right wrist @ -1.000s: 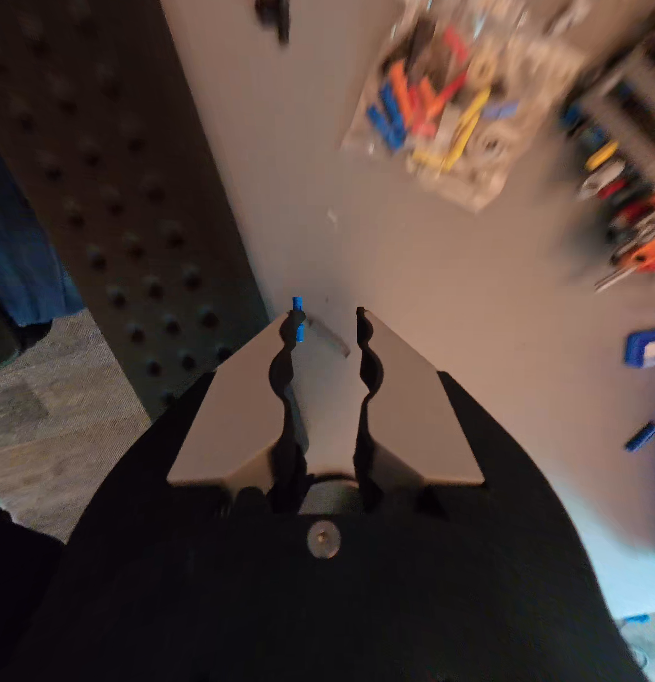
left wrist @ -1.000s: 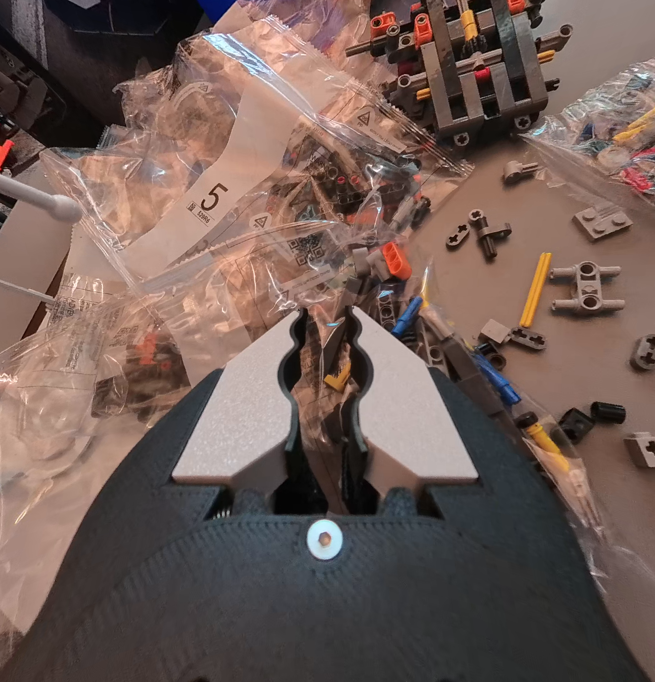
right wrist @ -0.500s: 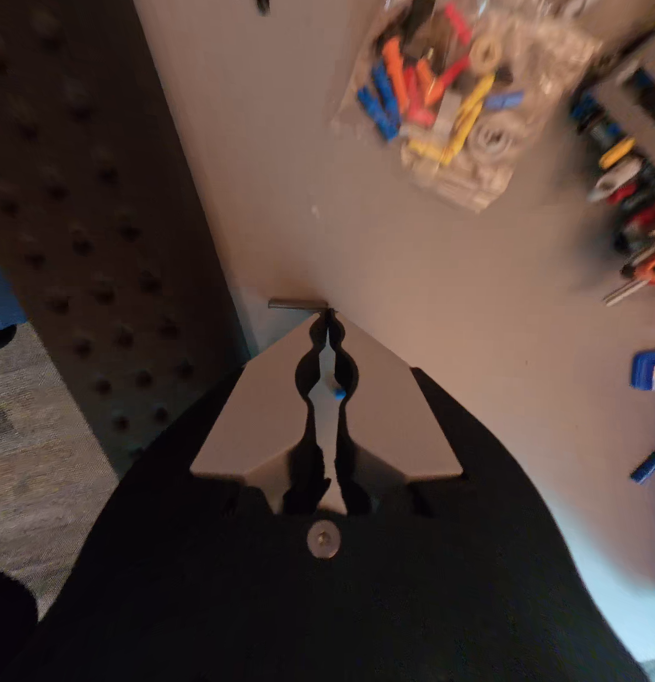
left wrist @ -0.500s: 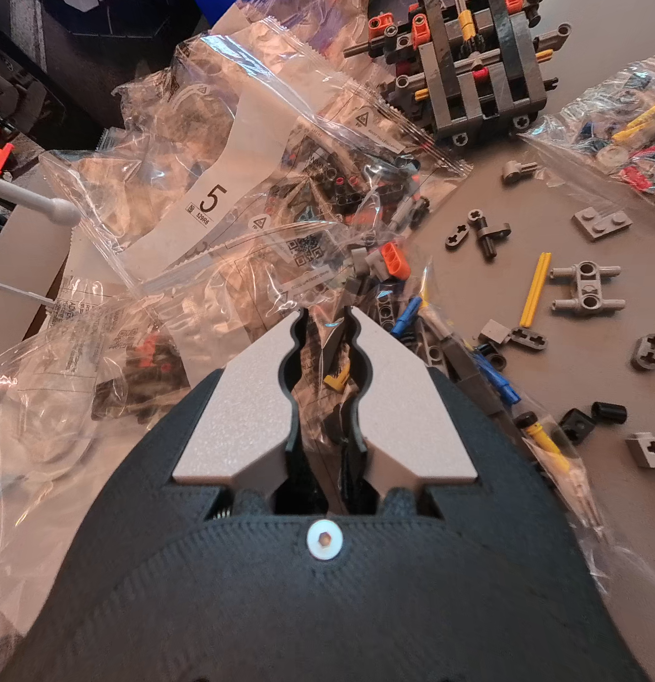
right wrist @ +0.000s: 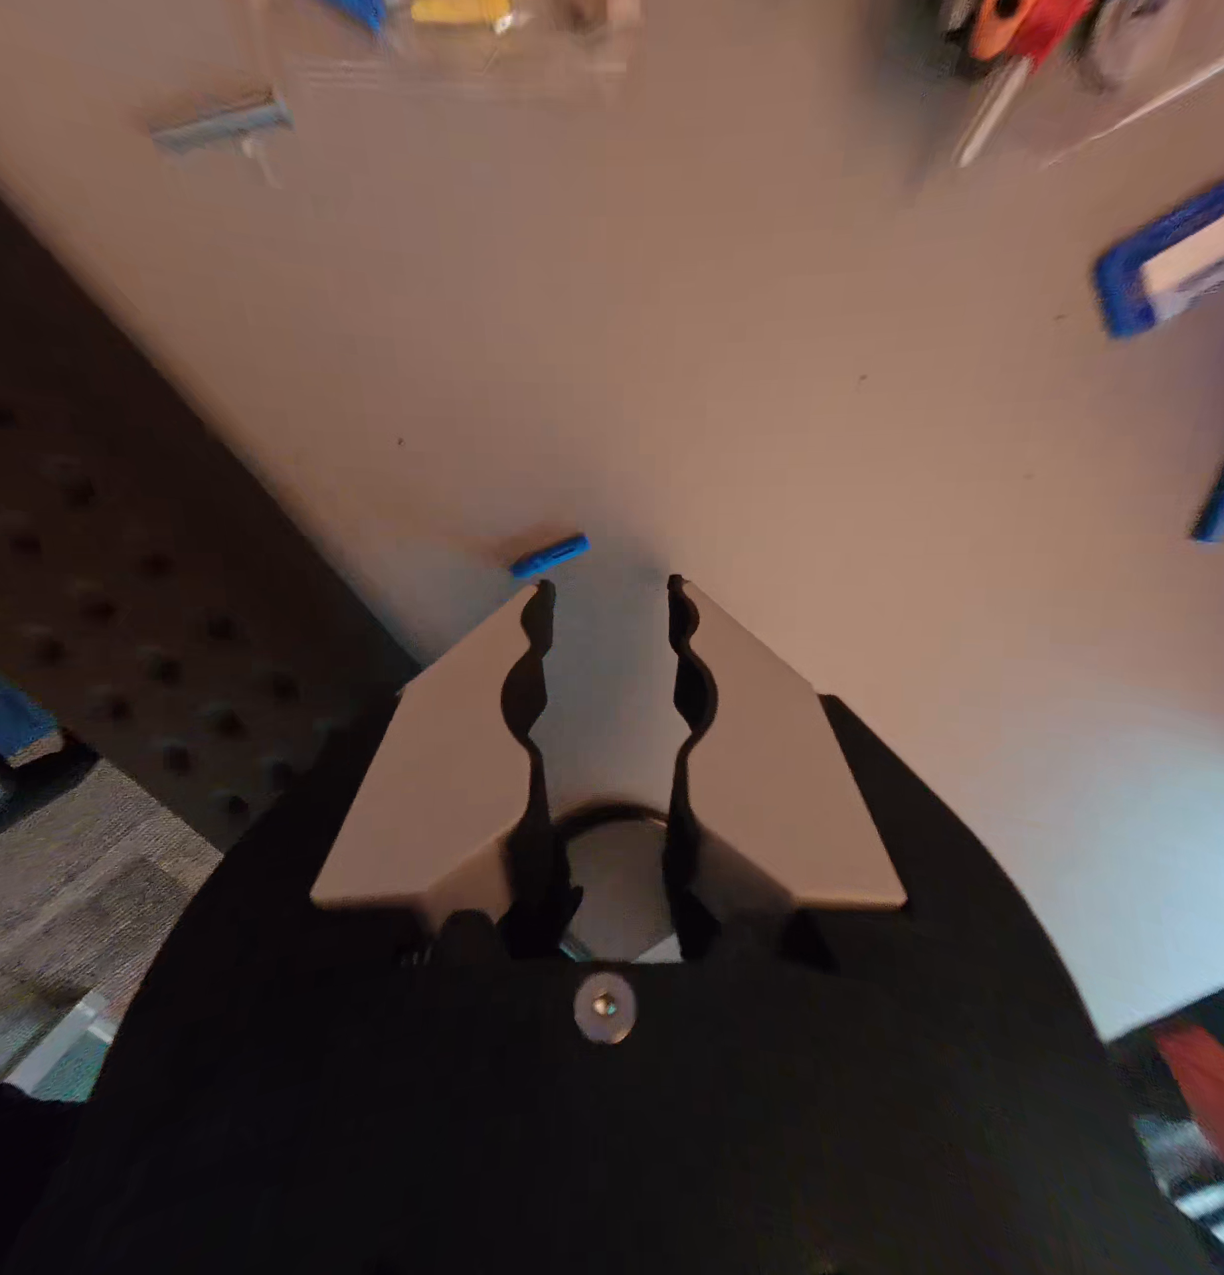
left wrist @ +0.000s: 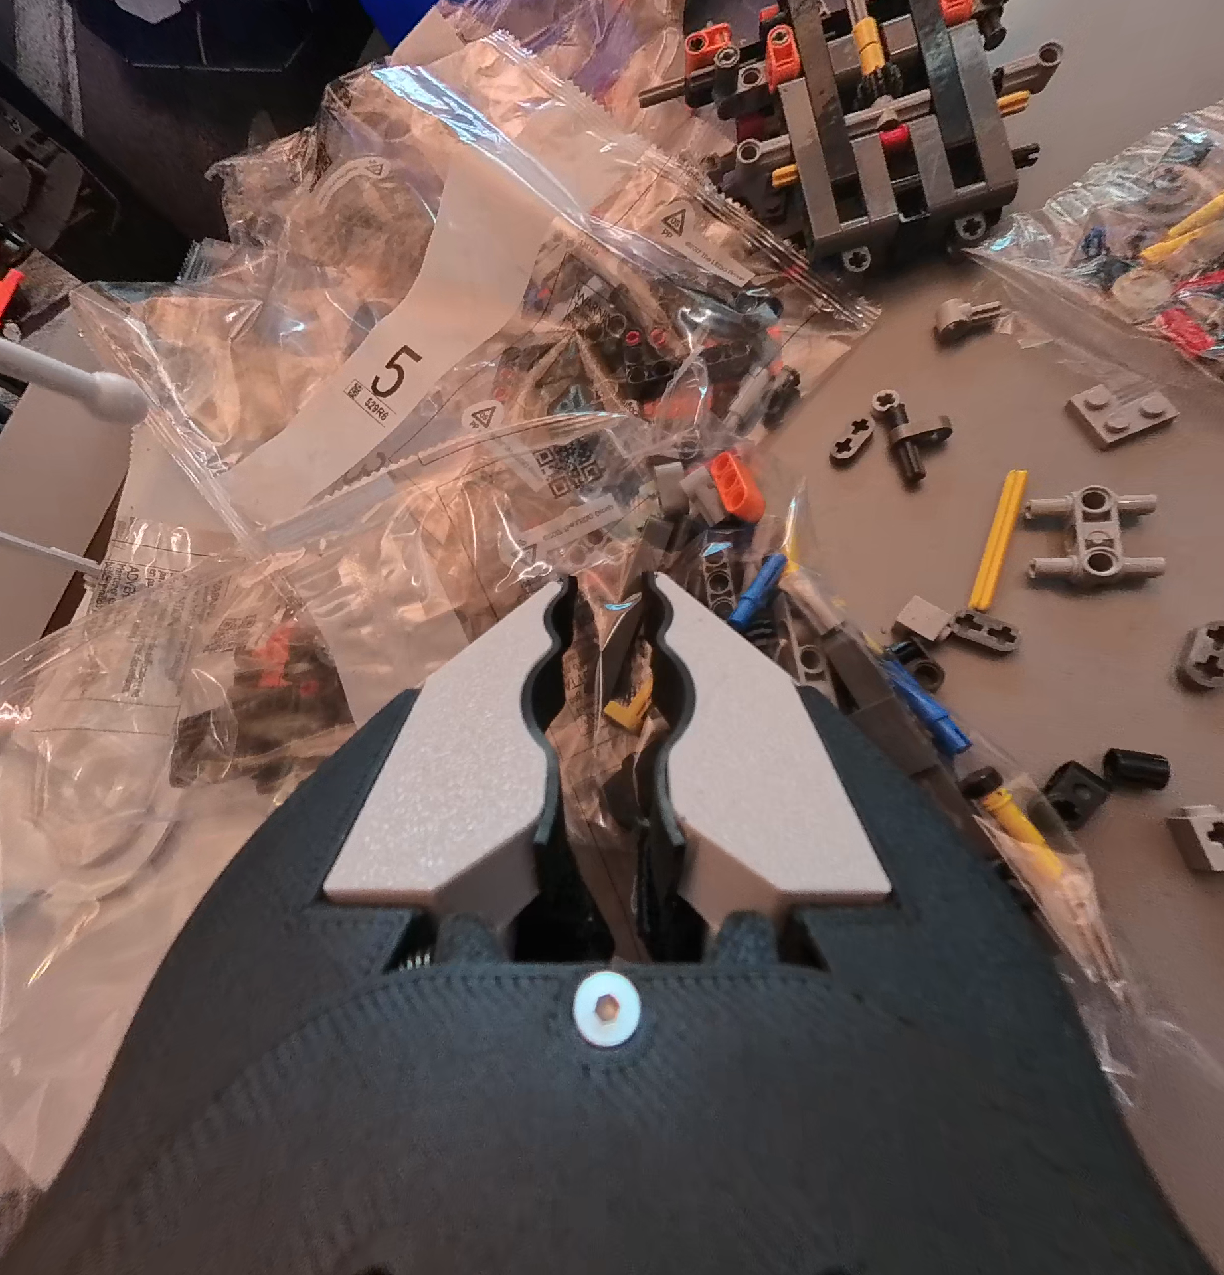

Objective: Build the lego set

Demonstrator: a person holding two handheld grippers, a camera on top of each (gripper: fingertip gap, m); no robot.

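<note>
Left gripper [left wrist: 609,586]: fingers parted by a narrow gap, with crumpled clear bag [left wrist: 616,662] film lying between them. Whether the film is actually pinched cannot be told. The bag holds small parts, among them a blue pin [left wrist: 757,597] and an orange piece [left wrist: 736,486] just beyond the fingertips. A larger clear bag with a white strip [left wrist: 450,290] lies farther out and to the left, over other bags.

The partly built model [left wrist: 885,131], grey and black beams with orange, yellow and red fittings, stands on the table [left wrist: 871,386] at the top of the left wrist view, well apart from the gripper. Loose parts lie on the bare table to the right: a yellow axle [left wrist: 999,538], a grey connector [left wrist: 1095,541] beside it, a grey plate [left wrist: 1119,417], and a grey block [left wrist: 1209,842] near the right edge. Another bag of mixed parts [left wrist: 1161,276] lies at the upper right.

Right gripper [right wrist: 605,583]: fingers spread, nothing between them. The view is blurred. A small blue pin [right wrist: 550,555] lies on the table [right wrist: 664,345] just beyond the left fingertip, not touching it as far as can be seen. A second blue pin [right wrist: 1223,507] and a blue-framed item [right wrist: 1175,269] sit near the right edge. A dark perforated panel [right wrist: 112,552] runs along the table's left side.
</note>
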